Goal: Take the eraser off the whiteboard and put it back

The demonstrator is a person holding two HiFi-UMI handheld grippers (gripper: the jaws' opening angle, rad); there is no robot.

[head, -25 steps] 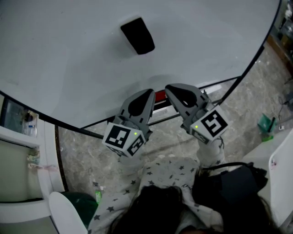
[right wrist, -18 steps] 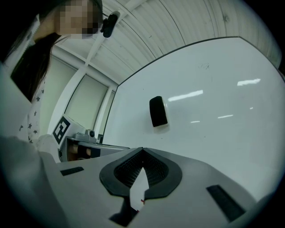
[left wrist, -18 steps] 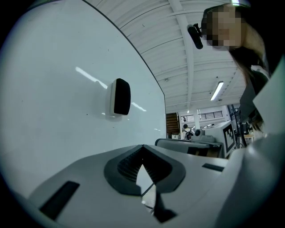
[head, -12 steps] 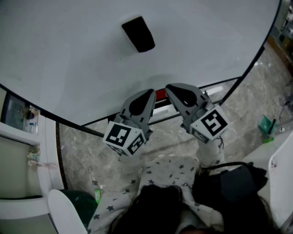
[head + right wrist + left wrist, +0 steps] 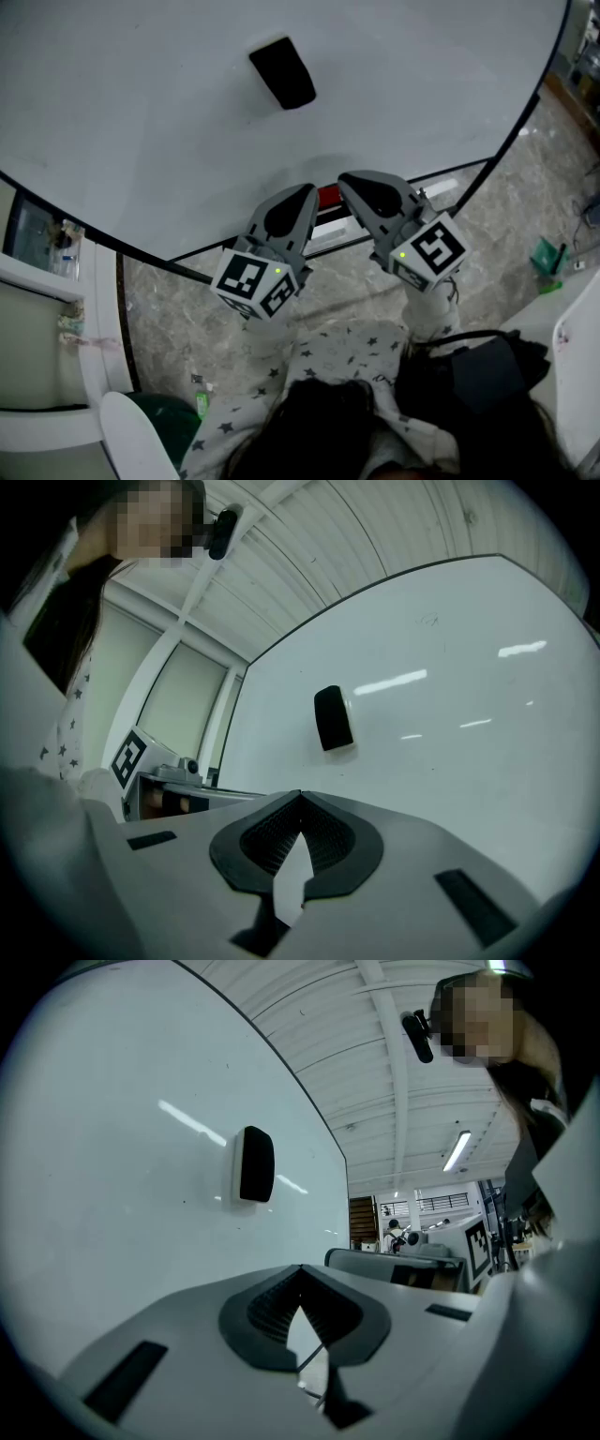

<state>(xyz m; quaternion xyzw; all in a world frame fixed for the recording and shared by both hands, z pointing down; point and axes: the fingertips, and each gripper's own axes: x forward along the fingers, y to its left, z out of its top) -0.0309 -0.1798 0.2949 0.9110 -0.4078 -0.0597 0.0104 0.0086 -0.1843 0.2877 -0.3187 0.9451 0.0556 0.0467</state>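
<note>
A black eraser [image 5: 282,72] sticks to the white whiteboard [image 5: 141,122], well above both grippers; it also shows as the eraser [image 5: 255,1163] in the left gripper view and the eraser [image 5: 333,718] in the right gripper view. My left gripper [image 5: 303,195] and right gripper [image 5: 352,183] hang side by side below the board's lower edge, pointing at the board. Each one's jaws meet at the tips with nothing between them, seen at the left gripper [image 5: 300,1274] and the right gripper [image 5: 300,799]. Neither touches the eraser.
A marker tray with a red marker [image 5: 328,196] runs along the board's bottom edge between the grippers. Below is a marbled floor [image 5: 169,309], a white cabinet [image 5: 56,281] at left, a green object [image 5: 546,255] on the floor at right. The person's star-patterned sleeve [image 5: 328,352] is near the bottom.
</note>
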